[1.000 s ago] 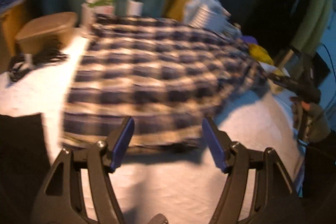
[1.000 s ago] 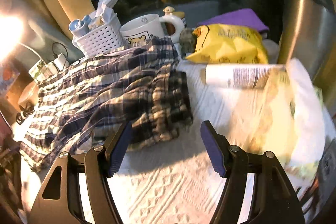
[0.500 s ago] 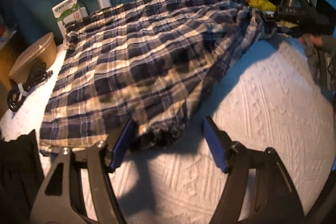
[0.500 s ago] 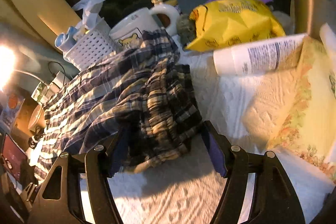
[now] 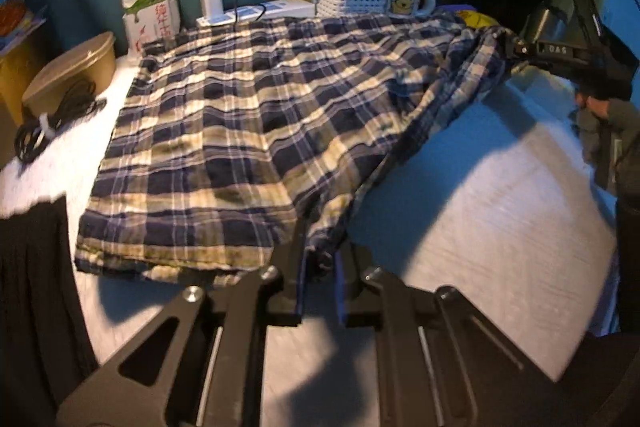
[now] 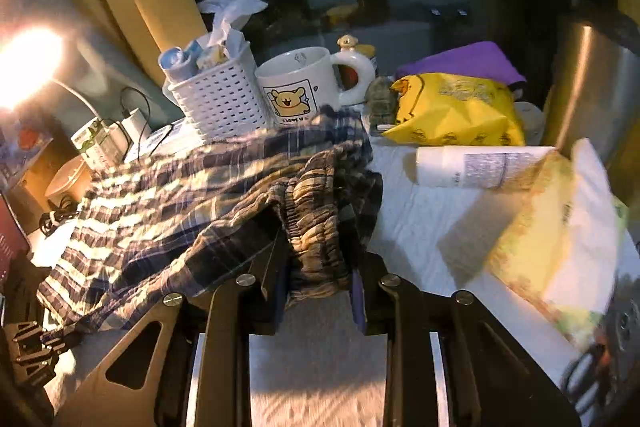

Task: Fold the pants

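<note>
Jaws of both grippers, left (image 5: 320, 267) and right (image 6: 318, 283), closing on plaid pants (image 5: 248, 131).

black tool (image 5: 320, 259), blue pads, silver screws

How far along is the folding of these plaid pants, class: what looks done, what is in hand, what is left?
Done: the plaid pants lie spread on the white cover. In hand: the left gripper is closing on the hem corner, and the right gripper is closing on the bunched waistband; cloth sits between both sets of jaws. Left: no tidy fold shows yet, so every fold remains.
</note>
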The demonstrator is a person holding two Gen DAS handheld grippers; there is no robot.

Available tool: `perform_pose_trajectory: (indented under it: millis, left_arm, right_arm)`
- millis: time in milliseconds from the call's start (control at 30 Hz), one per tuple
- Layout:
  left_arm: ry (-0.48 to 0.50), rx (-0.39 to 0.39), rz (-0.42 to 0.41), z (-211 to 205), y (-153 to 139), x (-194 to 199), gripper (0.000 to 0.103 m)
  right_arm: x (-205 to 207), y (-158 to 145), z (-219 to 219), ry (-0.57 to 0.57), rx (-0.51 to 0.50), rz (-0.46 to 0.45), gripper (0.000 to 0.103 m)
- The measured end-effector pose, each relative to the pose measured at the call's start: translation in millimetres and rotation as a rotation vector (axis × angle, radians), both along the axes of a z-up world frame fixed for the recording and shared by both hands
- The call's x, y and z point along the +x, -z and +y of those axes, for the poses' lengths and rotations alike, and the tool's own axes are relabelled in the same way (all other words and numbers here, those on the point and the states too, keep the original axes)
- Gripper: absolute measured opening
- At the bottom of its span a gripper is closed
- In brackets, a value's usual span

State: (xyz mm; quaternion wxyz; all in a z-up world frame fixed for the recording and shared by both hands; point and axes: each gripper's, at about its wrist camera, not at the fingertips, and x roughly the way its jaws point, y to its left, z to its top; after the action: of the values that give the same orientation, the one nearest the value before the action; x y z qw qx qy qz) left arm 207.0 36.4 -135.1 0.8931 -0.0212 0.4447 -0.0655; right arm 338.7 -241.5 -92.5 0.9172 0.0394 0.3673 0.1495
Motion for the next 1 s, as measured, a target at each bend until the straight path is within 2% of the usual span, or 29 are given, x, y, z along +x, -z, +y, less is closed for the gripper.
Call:
perform_pose_trajectory:
  millis: [167, 333, 400, 433, 467, 633, 733, 867, 1000]
  left_arm:
    - [-0.021, -0.044, 0.016, -4.0, 0.3, -28.8, 0.011]
    - [-0.051, -0.154, 0.071, 7.2, 7.9, -49.0, 0.013]
    - [-0.070, -0.215, 0.094, 20.9, -0.8, -47.2, 0.013]
    - [-0.080, -0.232, 0.094, 25.7, -4.4, -51.4, 0.013]
    - [-0.099, -0.245, 0.077, 34.1, -11.3, -55.1, 0.013]
    - [-0.152, -0.237, -0.040, 65.1, -40.9, -45.0, 0.013]
    - [-0.166, -0.160, -0.044, 72.2, -37.8, -20.7, 0.013]
    - [-0.167, -0.094, 0.013, 81.9, -15.6, 16.3, 0.013]
    - [-0.191, -0.080, 0.077, 89.2, 8.9, 33.7, 0.013]
  right_arm:
    - [-30.0, 4.9, -9.9, -0.020, -0.042, 0.002, 0.027]
    - [-45.1, 40.6, -27.1, -0.018, -0.099, 0.082, 0.029]
    - [-52.9, 40.3, -31.1, -0.007, -0.128, 0.065, 0.039]
    - [-57.1, 36.6, -32.7, 0.004, -0.149, 0.044, 0.050]
    - [-61.3, 30.5, -35.3, 0.017, -0.162, 0.023, 0.057]
    - [-78.1, -3.6, -37.0, 0.046, -0.169, -0.078, 0.059]
    - [-83.3, -20.6, -14.8, -0.039, -0.158, -0.131, 0.059]
    - [-79.6, -23.7, 30.3, -0.175, -0.175, -0.151, 0.059]
    - [-65.8, 0.7, 69.9, -0.292, -0.185, -0.086, 0.059]
